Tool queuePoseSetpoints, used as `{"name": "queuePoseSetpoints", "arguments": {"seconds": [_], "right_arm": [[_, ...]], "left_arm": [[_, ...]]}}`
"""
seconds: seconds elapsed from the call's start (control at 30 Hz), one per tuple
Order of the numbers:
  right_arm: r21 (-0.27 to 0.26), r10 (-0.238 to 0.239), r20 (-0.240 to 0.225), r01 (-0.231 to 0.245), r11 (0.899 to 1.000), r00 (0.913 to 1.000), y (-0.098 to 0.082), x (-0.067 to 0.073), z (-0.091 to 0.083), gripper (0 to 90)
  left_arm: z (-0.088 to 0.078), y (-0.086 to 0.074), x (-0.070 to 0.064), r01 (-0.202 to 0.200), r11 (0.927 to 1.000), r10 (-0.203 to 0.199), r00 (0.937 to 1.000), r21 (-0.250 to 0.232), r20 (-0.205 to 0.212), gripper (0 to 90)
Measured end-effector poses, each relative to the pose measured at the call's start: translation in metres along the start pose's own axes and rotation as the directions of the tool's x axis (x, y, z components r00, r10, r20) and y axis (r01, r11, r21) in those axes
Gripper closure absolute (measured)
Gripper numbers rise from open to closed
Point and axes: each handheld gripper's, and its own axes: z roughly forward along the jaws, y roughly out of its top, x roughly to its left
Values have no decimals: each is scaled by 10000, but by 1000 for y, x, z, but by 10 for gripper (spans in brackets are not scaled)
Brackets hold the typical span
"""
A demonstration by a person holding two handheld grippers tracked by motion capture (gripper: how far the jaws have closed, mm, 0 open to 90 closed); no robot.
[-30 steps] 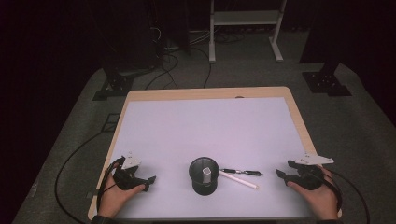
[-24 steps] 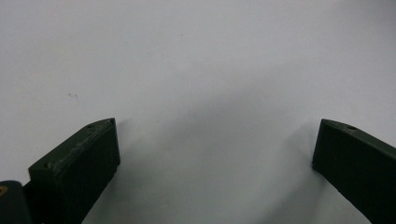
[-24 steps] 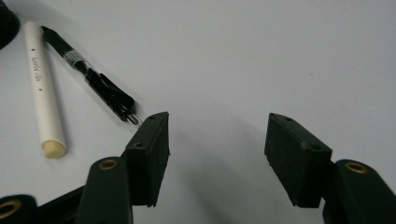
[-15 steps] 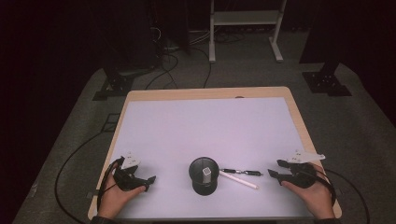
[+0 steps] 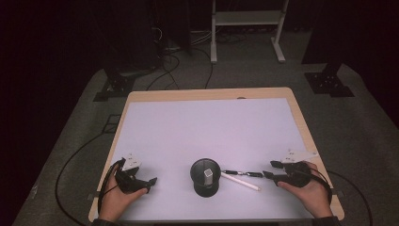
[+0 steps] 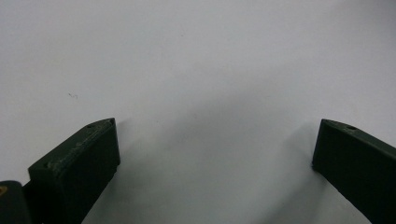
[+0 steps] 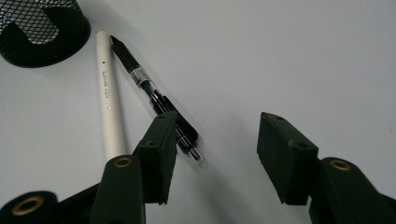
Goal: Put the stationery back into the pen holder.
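Note:
A black mesh pen cup stands near the table's front edge with a small white item inside. To its right lie a black pen and a white pen. My right gripper sits just right of them. Its jaws have just been closing but stand open. The black pen runs behind the left jaw and its end pokes out just inside it, not pressed. The white pen and the cup lie beyond. My left gripper rests left of the cup, its jaws open over bare mat.
A white mat covers the wooden table. Cables trail off both grippers over the table's front corners. A metal stand and dark equipment feet are on the carpet beyond the far edge.
My right gripper has slid left toward the pens and its jaws stand narrower. The left gripper, the cup and both pens have stayed put.

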Motion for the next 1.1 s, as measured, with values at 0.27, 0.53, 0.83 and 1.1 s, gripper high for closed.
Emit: {"name": "queuePoseSetpoints", "arguments": {"seconds": [0.27,0.53,0.83,1.1], "right_arm": [[163,-442,-482,450,9989,9979,11,6,7,493],[195,-877,-986,900,9957,9913,21,11,14,548],[329,-1218,-1467,1279,9912,9817,32,16,24,602],[336,-1442,-1734,1522,9878,9742,42,20,31,623]], "left_arm": [[0,0,0,31,10000,-31,10000,5,13,0],[0,0,0,54,10000,-54,10000,6,29,0],[0,0,0,57,10000,-58,10000,6,30,0],[0,0,0,62,10000,-62,10000,10,31,0]]}}
